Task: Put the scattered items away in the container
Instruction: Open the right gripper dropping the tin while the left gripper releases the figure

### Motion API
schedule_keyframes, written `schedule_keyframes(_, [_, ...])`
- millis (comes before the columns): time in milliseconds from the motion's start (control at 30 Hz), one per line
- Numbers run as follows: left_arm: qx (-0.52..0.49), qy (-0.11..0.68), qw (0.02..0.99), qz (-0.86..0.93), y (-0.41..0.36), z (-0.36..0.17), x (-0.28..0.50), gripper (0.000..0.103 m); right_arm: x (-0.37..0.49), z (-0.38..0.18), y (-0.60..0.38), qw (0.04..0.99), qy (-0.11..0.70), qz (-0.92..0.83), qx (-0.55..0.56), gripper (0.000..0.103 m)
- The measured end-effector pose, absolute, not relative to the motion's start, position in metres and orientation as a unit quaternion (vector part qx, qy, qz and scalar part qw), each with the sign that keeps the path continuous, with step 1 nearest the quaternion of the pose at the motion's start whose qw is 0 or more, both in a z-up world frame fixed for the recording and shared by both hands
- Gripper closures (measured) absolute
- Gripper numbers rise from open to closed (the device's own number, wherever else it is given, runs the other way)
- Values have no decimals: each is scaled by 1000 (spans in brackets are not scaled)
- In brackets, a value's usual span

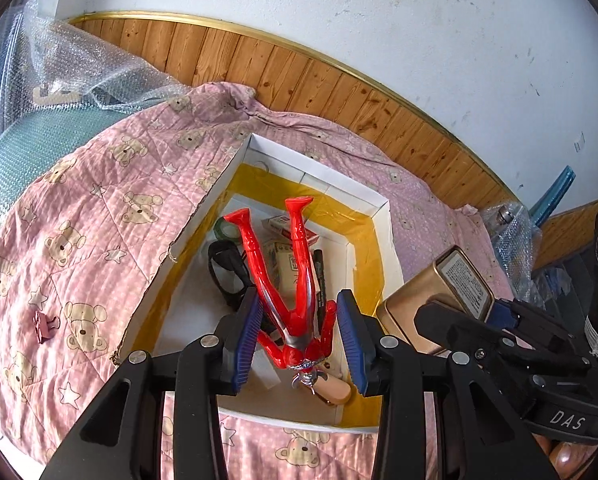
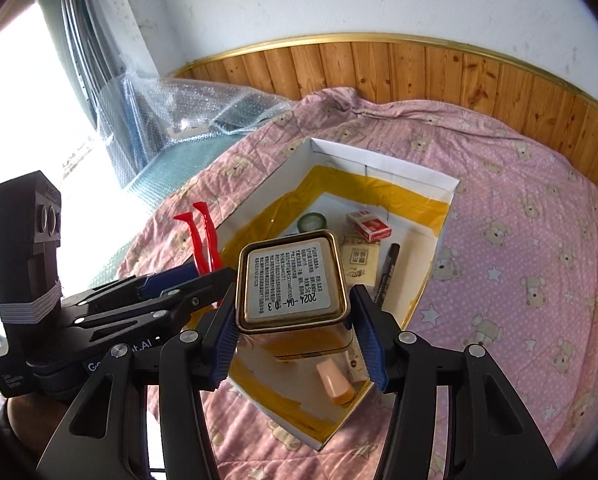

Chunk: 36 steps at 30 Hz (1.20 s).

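Container: white cardboard box with yellow-taped inner walls (image 2: 445,208), open-topped, lying on the pink bear-print quilt (image 1: 99,208) of a bed.
Contents: red-and-white card pack (image 2: 369,225), green tape roll (image 2: 312,222), black marker pen (image 2: 388,268), black-framed glasses (image 1: 225,276), peach-coloured cap (image 2: 335,384), a paper packet.
Item, left: red and silver plastic action figure (image 1: 295,280), head toward the camera, legs pointing away, above the box interior.
Left hand-held gripper (image 1: 299,340): blue pads stand either side of the figure's torso; whether they press it I cannot tell.
Item, right: gold rectangular metal tin with a white printed label (image 2: 291,280), over the box's near half.
Right hand-held gripper (image 2: 295,336): closed on the tin's sides.
Stray: pink binder clip (image 1: 45,326) on the quilt, well apart from the box.
Hazard: both grippers crowd one opening, so they may collide.
Hazard: the tin, if released here, would likely land on the glasses or cap.
Hazard: the smooth, tapered figure could slip out.
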<state>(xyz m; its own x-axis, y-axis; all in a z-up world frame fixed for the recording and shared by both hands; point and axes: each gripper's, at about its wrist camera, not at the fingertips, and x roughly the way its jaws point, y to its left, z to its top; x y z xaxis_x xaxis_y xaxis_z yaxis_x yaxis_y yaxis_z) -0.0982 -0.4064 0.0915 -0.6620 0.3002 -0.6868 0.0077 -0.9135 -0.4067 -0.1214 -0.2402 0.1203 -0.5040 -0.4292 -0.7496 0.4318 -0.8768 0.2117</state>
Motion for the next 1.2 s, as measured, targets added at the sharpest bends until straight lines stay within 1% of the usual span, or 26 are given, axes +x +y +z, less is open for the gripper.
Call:
schedule_keyframes(500, [-448, -181, 69, 873, -415, 61, -128, 63, -186, 94, -262, 261, -6, -848, 462, 47])
schedule_keyframes(667, [-469, -168, 68, 864, -415, 46, -141, 62, -213, 85, -270, 273, -14, -847, 457, 47])
schedule_keyframes(733, [-474, -156, 55, 865, -414, 41, -146, 60, -226, 81, -272, 280, -25, -849, 447, 45])
schedule_keyframes(767, [-475, -153, 48, 865, -415, 39, -148, 54, -232, 79, -269, 274, -34, -852, 445, 45])
schedule_keyframes(800, [-476, -151, 43, 865, -415, 37, -149, 51, -237, 78, -266, 269, -43, -854, 444, 45])
schedule_keyframes(867, [-475, -155, 44, 865, -416, 37, -151, 51, -242, 75, -258, 262, -58, -851, 451, 45])
schedule_keyframes(1067, [-478, -167, 49, 861, -417, 37, -151, 51, -230, 68, -242, 247, -59, -845, 470, 45])
schedule_keyframes(1200, [-481, -164, 49, 860, -415, 40, -144, 49, -214, 67, -245, 255, -51, -839, 478, 45])
